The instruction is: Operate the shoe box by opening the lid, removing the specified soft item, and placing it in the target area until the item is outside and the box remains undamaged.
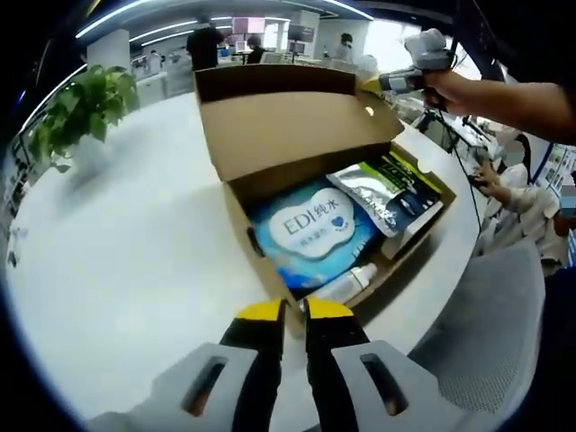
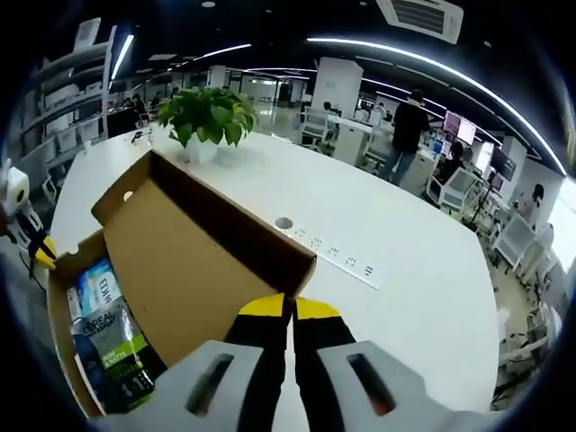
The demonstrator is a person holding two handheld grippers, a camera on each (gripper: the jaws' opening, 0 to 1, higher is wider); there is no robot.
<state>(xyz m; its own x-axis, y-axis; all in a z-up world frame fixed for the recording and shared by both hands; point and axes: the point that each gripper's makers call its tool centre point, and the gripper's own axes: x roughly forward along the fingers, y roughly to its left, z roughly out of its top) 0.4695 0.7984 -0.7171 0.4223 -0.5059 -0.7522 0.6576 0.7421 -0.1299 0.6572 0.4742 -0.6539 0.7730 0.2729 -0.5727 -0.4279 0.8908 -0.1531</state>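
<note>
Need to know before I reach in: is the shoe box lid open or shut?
Open. The lid stands raised behind the shoe box, baring the blue wipes pack and a silver pouch inside.

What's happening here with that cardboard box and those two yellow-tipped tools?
A person is working a shoe box on a white table with a gripper in each hand. The right gripper has its yellow fingers closed on the edge of the raised lid, holding it open. The left gripper sits shut at the box's front edge. Inside lie a blue wipes pack, a silver pouch and a small white bottle; nothing is out yet.
</note>
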